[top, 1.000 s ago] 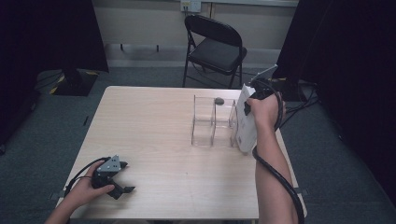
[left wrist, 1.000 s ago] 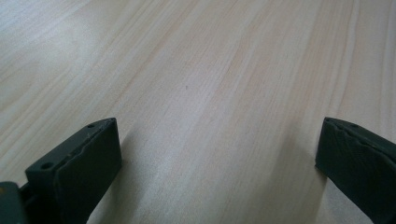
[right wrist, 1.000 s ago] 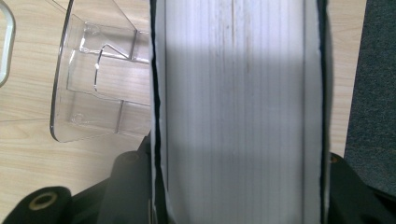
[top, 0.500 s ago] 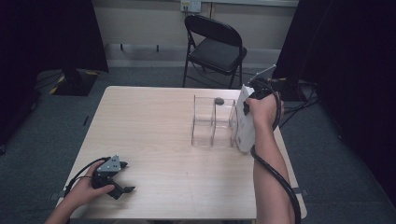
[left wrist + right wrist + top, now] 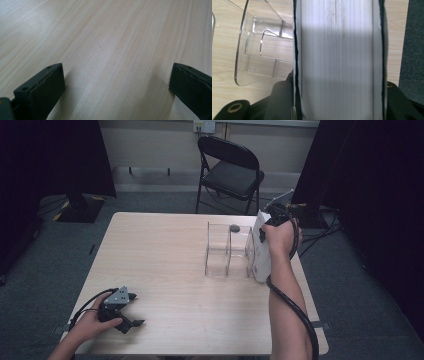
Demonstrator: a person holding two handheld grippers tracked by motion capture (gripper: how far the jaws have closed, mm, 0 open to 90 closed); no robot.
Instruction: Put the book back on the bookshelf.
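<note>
A thick white book stands upright at the right end of a clear acrylic rack on the wooden table. My right gripper comes down on the book's top edge, jaws shut on it. In the right gripper view the book's page edges run up between the two jaws, with the clear rack just to their left. My left gripper lies near the table's front left corner. In the left gripper view its jaws stand wide open over bare wood.
A small dark object sits at the rack's far edge. A black folding chair stands behind the table. The table's right edge lies close beside the book, with grey carpet beyond it. Cables trail on the floor at right.
</note>
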